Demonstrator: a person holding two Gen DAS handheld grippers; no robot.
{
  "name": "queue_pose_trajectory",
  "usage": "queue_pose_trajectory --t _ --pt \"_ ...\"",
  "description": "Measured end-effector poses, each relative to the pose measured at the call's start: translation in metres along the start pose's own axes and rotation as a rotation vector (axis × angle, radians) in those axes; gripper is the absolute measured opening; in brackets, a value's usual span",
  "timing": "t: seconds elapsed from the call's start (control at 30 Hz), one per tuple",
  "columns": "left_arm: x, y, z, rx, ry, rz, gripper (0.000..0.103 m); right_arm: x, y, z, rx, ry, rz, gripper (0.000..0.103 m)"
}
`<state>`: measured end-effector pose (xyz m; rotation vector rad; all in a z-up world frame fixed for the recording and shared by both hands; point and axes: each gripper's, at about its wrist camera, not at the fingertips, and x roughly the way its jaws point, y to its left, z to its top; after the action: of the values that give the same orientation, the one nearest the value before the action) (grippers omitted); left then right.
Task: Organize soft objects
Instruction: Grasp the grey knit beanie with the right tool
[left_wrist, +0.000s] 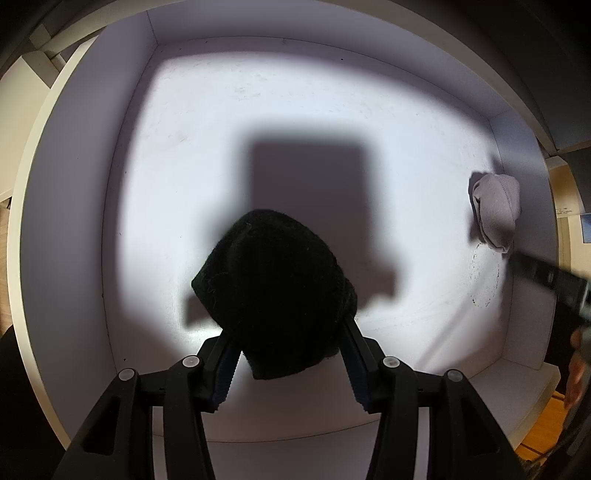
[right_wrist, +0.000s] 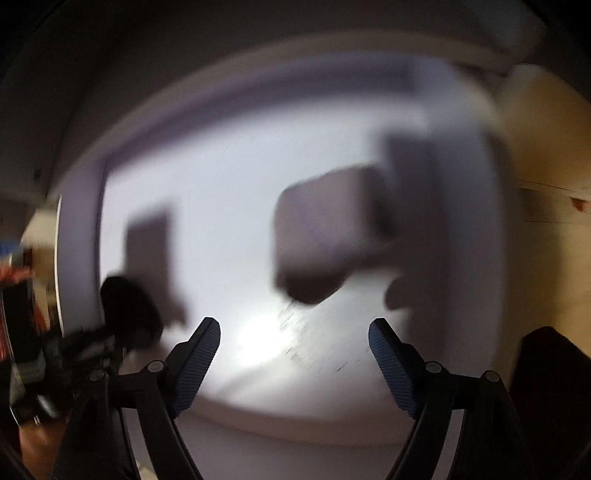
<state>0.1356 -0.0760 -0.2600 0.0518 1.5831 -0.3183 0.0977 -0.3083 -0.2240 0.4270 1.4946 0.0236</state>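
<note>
A black knitted bundle (left_wrist: 273, 291) hangs over the floor of a white box (left_wrist: 295, 92), and my left gripper (left_wrist: 284, 332) is shut on it, pointing straight down. The bundle hides the fingertips. A grey sock (left_wrist: 496, 216) lies in the box against its right wall. In the blurred right wrist view the grey sock (right_wrist: 325, 236) lies ahead of my right gripper (right_wrist: 293, 326), which stands open above the box floor with nothing between its fingers. The black bundle (right_wrist: 129, 306) shows at the left there. One dark right finger (left_wrist: 546, 280) reaches in below the sock.
The box has raised white walls (left_wrist: 66, 221) on all sides. Dark scuff marks (left_wrist: 484, 280) ring the floor near the grey sock. Wooden flooring (right_wrist: 546, 184) lies outside the box on the right, with a dark shape (right_wrist: 554, 369) at the lower right.
</note>
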Motion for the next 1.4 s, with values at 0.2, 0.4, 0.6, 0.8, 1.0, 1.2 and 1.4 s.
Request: queue_pose_trajectory --t 0.2,0.4,0.6,0.8,1.0,1.2,1.4 --pt "0.006 0.001 -0.001 -0.003 0.001 -0.005 0.052 0.004 0.01 0.029 -0.055 -0.064 -0.09 0.085" --pt "0.007 0.002 -0.001 -0.007 -0.002 -0.011 0.053 0.021 0.037 0.05 -0.202 -0.048 -0.24 0.085" --pt "0.007 0.002 -0.002 -0.006 -0.001 -0.011 0.053 0.026 0.039 0.054 -0.275 -0.015 -0.244 0.076" --pt "0.007 0.001 -0.003 -0.003 -0.001 -0.004 0.053 0.023 0.04 0.043 -0.283 0.042 -0.156 0.077" --pt "0.007 0.001 -0.004 -0.006 0.001 -0.007 0.053 0.014 0.029 0.035 -0.177 0.074 -0.094 0.087" --pt "0.008 0.008 -0.005 -0.048 0.008 -0.043 0.054 0.022 0.045 0.032 -0.205 0.048 -0.124 0.087" --pt "0.01 0.013 -0.006 -0.072 -0.01 -0.056 0.054 0.027 0.063 0.046 -0.246 0.038 -0.143 0.074"
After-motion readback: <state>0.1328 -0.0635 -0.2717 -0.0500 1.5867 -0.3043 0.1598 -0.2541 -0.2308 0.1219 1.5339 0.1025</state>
